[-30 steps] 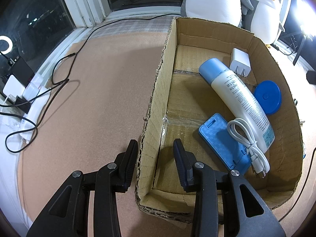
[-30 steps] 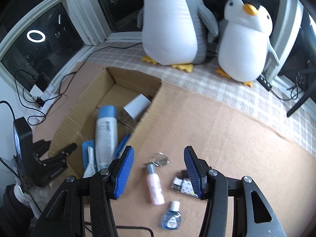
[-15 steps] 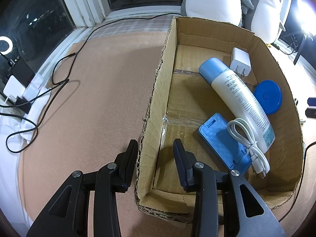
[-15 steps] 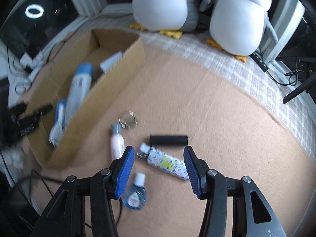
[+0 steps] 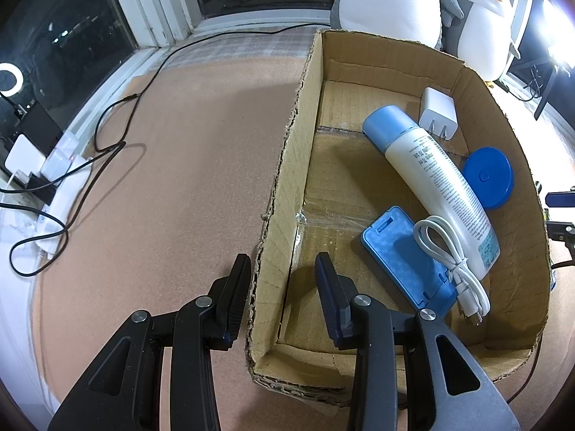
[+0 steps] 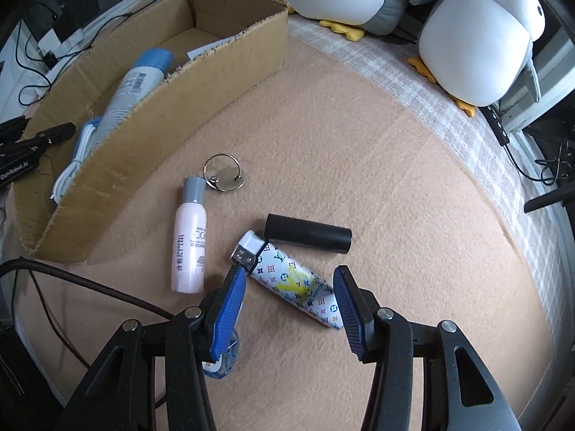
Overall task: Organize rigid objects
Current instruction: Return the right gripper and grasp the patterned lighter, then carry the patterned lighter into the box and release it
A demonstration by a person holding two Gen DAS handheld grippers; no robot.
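A cardboard box [image 5: 284, 165] holds a blue-capped spray bottle [image 5: 431, 172], a white charger [image 5: 436, 113], a blue round lid [image 5: 488, 177], a blue phone case [image 5: 402, 255] and a white cable [image 5: 452, 262]. My left gripper [image 5: 282, 283] is open and straddles the box's left wall near its front corner. My right gripper [image 6: 289, 291] is open, low over a patterned lighter [image 6: 287, 276]. Beside it lie a black cylinder [image 6: 307, 233], a pink bottle [image 6: 190, 237], a key ring [image 6: 222, 174] and a small blue dropper bottle [image 6: 221, 359]. The box also shows in the right wrist view [image 6: 143, 107].
Two plush penguins [image 6: 478, 36] sit at the back on a white checked cloth. Black cables and a power strip [image 5: 46, 172] lie at the far left by the window. A black cord [image 6: 90, 283] runs across the felt near my right gripper.
My right gripper has moved right and down, away from the box, until the patterned lighter lies between its fingers. The left gripper and the box have not moved.
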